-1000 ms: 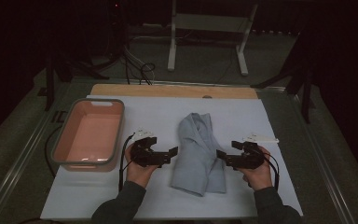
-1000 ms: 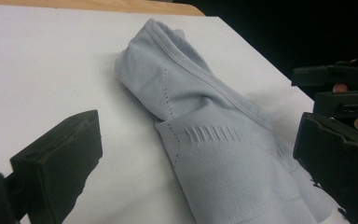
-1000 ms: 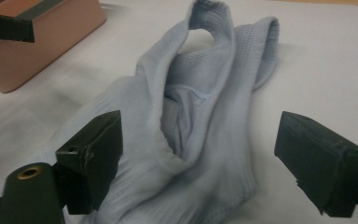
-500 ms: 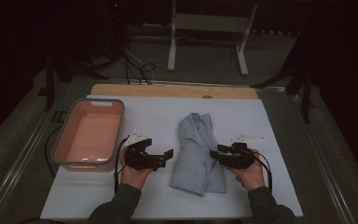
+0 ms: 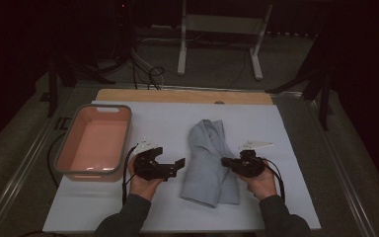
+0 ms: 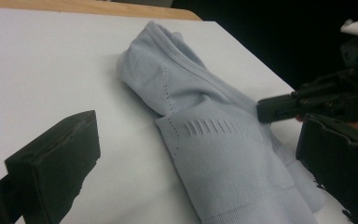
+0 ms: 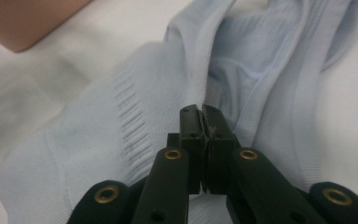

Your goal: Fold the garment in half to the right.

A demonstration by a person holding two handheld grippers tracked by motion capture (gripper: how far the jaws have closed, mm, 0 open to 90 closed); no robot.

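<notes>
White mat [image 5: 296,128] at centre frame bears a crumpled pale-blue cloth [image 5: 208,163]; the right gripper [image 5: 225,161], jaws just closed, apparently pinches its right edge, the left gripper [image 5: 179,165] gapes empty beside it; next comes lifting the fold

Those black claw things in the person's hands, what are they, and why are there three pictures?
They are grippers, tools with two black jaws that pinch. A person holds one in each hand: the left gripper and the right gripper. One camera looks down from above; the other two ride on the grippers and look along their jaws. On the white table lie a crumpled pale blue cloth and a pink tub. The right gripper's jaws have just closed and are pinched together at the cloth's edge. The left gripper's jaws stand open beside the cloth.
</notes>
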